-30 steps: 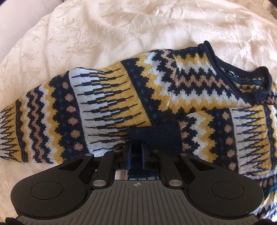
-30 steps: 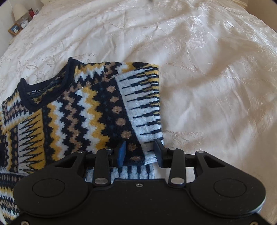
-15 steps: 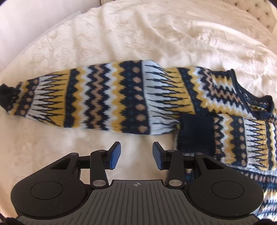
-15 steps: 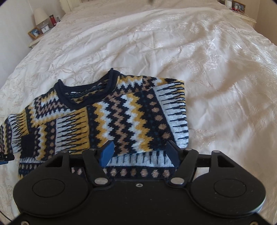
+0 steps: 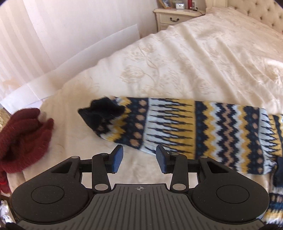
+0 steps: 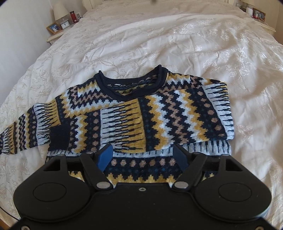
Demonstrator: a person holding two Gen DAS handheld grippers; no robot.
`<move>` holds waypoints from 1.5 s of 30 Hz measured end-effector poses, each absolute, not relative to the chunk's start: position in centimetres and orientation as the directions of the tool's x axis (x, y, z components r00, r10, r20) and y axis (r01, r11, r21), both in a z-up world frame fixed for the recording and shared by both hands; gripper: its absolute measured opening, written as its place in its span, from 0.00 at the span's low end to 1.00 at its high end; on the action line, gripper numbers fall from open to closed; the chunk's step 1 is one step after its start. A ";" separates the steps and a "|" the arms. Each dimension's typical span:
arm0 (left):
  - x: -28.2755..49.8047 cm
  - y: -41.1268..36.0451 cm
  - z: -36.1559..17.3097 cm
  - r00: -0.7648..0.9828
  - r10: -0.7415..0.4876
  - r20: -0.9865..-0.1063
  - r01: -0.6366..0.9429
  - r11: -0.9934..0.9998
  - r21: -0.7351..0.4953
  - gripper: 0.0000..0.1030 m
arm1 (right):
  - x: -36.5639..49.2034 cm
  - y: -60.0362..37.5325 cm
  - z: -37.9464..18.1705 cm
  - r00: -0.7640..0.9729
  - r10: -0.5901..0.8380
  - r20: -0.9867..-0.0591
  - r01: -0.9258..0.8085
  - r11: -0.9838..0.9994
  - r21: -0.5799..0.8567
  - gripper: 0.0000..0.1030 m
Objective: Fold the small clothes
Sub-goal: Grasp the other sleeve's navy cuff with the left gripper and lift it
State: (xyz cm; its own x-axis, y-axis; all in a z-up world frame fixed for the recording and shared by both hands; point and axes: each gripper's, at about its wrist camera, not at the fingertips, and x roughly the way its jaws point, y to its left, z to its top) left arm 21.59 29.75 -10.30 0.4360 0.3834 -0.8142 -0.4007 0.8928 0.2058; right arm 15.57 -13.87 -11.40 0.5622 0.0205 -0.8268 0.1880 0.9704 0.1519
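Note:
A small knitted sweater point(image 6: 141, 115) in navy, yellow, white and tan zigzags lies flat on the cream bedspread point(image 6: 194, 44), neck hole away from me. Its right sleeve is folded across the chest, the dark cuff point(image 6: 59, 137) lying at the left. The other sleeve point(image 5: 185, 127) stretches out straight to the left, ending in a dark cuff point(image 5: 99, 111). My left gripper point(image 5: 139, 158) is open just in front of that sleeve, near its cuff end, holding nothing. My right gripper point(image 6: 143, 155) hangs open above the sweater's lower body, empty.
A dark red fuzzy garment point(image 5: 23, 139) lies at the bed's left edge. A white sheet or board point(image 5: 79, 58) leans beside the bed. A nightstand point(image 5: 175, 16) with small items stands at the back, and another nightstand point(image 6: 58, 33) with a lamp and photo frame.
The left gripper let go of the folded sleeve's cuff, opened and swung left along the outstretched sleeve toward its cuff. The right gripper opened wider and pulled back and up from the sweater.

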 end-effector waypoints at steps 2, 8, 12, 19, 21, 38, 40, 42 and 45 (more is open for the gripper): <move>21.6 30.9 -10.2 0.433 0.421 -0.797 -0.395 0.883 0.252 0.39 | 15.7 -13.0 -11.3 0.561 0.022 -0.828 0.188 0.970 0.154 0.75; 21.6 34.2 -10.6 0.423 0.468 -0.776 -0.384 0.868 0.315 0.39 | 16.0 -10.8 -11.2 0.550 0.042 -0.834 0.194 0.965 0.177 0.75; 22.3 35.9 -10.8 0.434 0.470 -0.769 -0.396 0.866 0.306 0.39 | 16.3 -9.4 -11.4 0.538 0.044 -0.842 0.187 0.967 0.170 0.75; 23.9 38.9 -11.3 0.446 0.440 -0.780 -0.432 0.868 0.243 0.39 | 16.8 -7.8 -11.4 0.519 0.050 -0.853 0.182 0.969 0.168 0.75; 23.9 39.8 -11.3 0.456 0.411 -0.790 -0.466 0.866 0.182 0.39 | 17.0 -7.5 -11.4 0.518 0.049 -0.854 0.175 0.971 0.162 0.75; 23.4 40.2 -9.9 0.539 0.227 -0.811 -0.493 0.866 -0.085 0.06 | 17.9 -6.5 -12.2 0.489 0.057 -0.871 0.163 0.974 0.155 0.75; 23.4 39.5 -8.5 0.562 0.210 -0.800 -0.496 0.859 -0.123 0.06 | 17.9 -6.7 -12.5 0.482 0.056 -0.874 0.164 0.975 0.152 0.75; 23.4 38.5 -7.0 0.588 0.194 -0.785 -0.477 0.867 -0.143 0.06 | 18.0 -7.1 -12.9 0.465 0.054 -0.884 0.167 0.975 0.147 0.75; 23.5 36.4 -4.4 0.638 0.153 -0.755 -0.435 0.881 -0.188 0.06 | 17.8 -8.0 -13.8 0.440 0.052 -0.897 0.175 0.974 0.143 0.75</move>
State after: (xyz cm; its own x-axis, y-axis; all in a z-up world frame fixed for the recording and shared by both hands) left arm 23.52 36.39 -4.42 0.6377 0.1533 -0.7548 -0.4346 0.8807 -0.1883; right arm 17.75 -8.02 -13.77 0.4399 0.0523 -0.8965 0.1748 0.9742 0.1426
